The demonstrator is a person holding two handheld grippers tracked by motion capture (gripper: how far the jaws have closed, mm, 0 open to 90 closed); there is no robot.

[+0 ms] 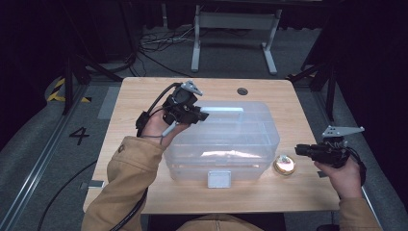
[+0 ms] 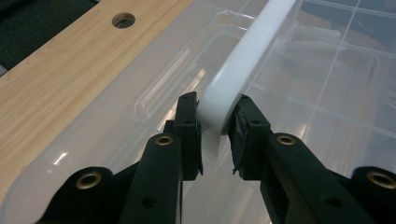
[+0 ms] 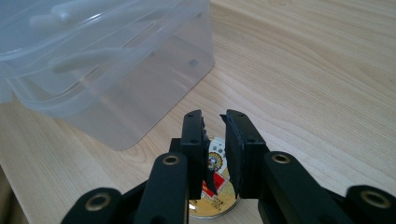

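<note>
Left gripper (image 2: 215, 122) clamped on white handle (image 2: 243, 70) atop clear bin (image 1: 226, 144) at table (image 1: 144, 96) centre; right gripper (image 3: 215, 135), jaws narrowly apart, hovers over round tin (image 1: 284, 165) near right edge.

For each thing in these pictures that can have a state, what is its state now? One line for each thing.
Clear plastic box: lid on, standing on the table.
White handle on the lid: lying flat, gripped at its end.
White latch: down at the front of the box.
Left gripper: shut on the white handle.
Right gripper: jaws slightly apart, holding nothing, above the round tin.
Round tin: closed, on the table beside the box.
</note>
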